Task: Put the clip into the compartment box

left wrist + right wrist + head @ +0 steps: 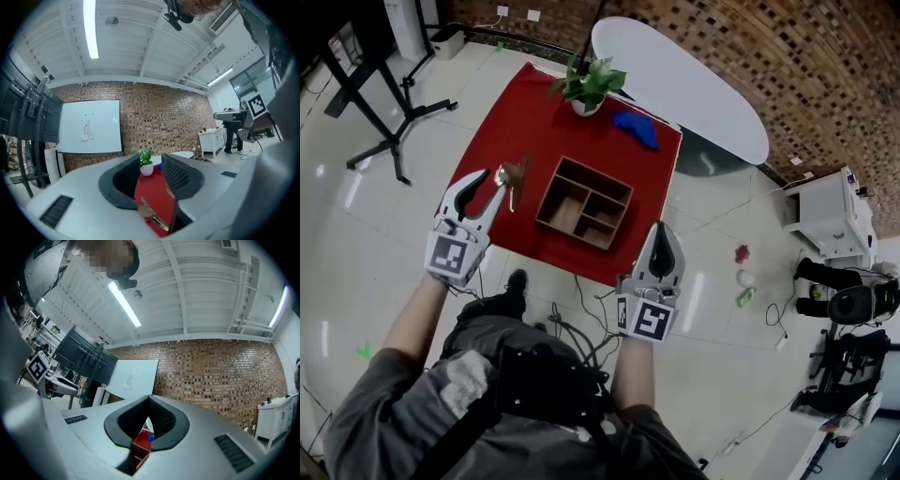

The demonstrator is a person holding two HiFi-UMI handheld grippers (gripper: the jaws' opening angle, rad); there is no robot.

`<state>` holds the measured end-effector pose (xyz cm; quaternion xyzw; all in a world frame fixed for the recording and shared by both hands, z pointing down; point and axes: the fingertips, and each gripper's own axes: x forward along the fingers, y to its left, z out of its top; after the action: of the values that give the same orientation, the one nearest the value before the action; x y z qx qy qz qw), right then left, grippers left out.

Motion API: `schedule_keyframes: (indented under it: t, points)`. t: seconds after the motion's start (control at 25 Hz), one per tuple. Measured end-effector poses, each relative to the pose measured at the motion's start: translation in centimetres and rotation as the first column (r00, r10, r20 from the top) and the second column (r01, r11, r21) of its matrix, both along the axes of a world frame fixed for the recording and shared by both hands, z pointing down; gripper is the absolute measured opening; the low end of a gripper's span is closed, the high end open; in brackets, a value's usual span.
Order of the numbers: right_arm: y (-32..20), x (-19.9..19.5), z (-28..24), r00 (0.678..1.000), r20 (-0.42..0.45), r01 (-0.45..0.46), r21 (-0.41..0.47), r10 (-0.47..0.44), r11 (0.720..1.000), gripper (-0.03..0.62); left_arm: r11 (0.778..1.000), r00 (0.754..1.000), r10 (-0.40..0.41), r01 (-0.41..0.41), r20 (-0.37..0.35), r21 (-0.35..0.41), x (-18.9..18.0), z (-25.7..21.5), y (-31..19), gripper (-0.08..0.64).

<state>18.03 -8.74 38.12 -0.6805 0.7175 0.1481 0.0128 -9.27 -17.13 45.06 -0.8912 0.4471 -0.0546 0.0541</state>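
Observation:
A gold clip (511, 178) lies on the red tablecloth (534, 122), left of the wooden compartment box (584, 202). My left gripper (487, 186) is open at the table's left front edge, its right fingertip close beside the clip. In the left gripper view the clip (152, 214) shows low between the spread jaws of that gripper (151, 169), and no pad presses on it. My right gripper (662, 246) hovers off the table's front right corner, shut and empty. Through the right gripper (149, 414) I glimpse the box (140, 450) below.
A potted plant (589, 86) and a blue object (636, 128) sit at the far side of the cloth. A white oval table (694, 80) stands behind it, a black tripod stand (389, 117) to the left, a white cabinet (825, 211) to the right. Cables trail on the floor.

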Motion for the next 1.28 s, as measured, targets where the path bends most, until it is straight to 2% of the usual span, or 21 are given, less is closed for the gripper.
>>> schedule_keyframes:
  t: [0.16,0.24,0.28,0.32,0.44,0.6,0.76,0.84,0.96,1.0,1.16,1.28]
  points:
    - [-4.3,0.3,0.7,0.999,0.007,-0.041,-0.024,0.041,0.999,-0.002,0.995,1.0,0.01,-0.008,0.018,-0.104,-0.9,3.5,-4.9,0.209]
    - [-6.1,0.7,0.9,0.998,0.008,-0.064,-0.03,0.065,0.997,-0.002,0.981,0.998,0.038,-0.03,0.04,-0.192,-1.1,6.3,-6.9,0.214]
    - [-6.9,0.9,1.0,0.997,0.01,-0.076,-0.031,0.076,0.997,-0.002,0.969,0.997,0.056,-0.042,0.051,-0.244,-1.1,7.9,-7.8,0.243]
    - [-7.7,1.1,1.2,0.996,0.011,-0.088,-0.033,0.088,0.996,-0.002,0.954,0.995,0.072,-0.051,0.062,-0.297,-1.2,9.5,-8.6,0.265]
    - [-9.8,1.5,1.7,0.993,0.01,-0.12,-0.037,0.12,0.992,-0.002,0.908,0.989,0.11,-0.057,0.104,-0.416,-1.3,13.7,-10.6,0.265]
    - [-12.1,1.2,2.1,0.989,-0.01,-0.145,-0.05,0.145,0.988,-0.002,0.842,0.978,0.154,-0.056,0.139,-0.536,-1.8,17.5,-12.5,0.265]
    - [-13.7,1.0,2.6,0.986,-0.008,-0.168,-0.062,0.167,0.984,-0.002,0.785,0.973,0.181,-0.054,0.144,-0.617,-1.9,19.9,-14.5,0.265]
    - [-14.3,1.1,2.9,0.984,-0.003,-0.179,-0.066,0.179,0.982,-0.002,0.741,0.971,0.201,-0.066,0.126,-0.668,-1.6,20.7,-14.9,0.265]
    - [-15.0,1.0,3.3,0.983,-0.003,-0.185,-0.073,0.185,0.98,-0.002,0.657,0.963,0.253,-0.102,0.091,-0.747,-0.8,21.9,-14.9,0.265]
    - [-15.1,0.9,3.3,0.983,-0.005,-0.183,-0.076,0.183,0.98,-0.002,0.639,0.962,0.262,-0.11,0.081,-0.761,-0.6,22.1,-15.0,0.265]
    - [-15.6,1.3,3.4,0.983,-0.001,-0.181,-0.085,0.182,0.98,-0.002,0.618,0.969,0.242,-0.111,0.054,-0.778,-0.5,21.7,-16.0,0.249]
    - [-15.7,1.8,3.7,0.983,0.0,-0.183,-0.093,0.184,0.979,-0.002,0.584,0.966,0.251,-0.104,0.057,-0.805,-0.4,22.1,-16.1,0.175]
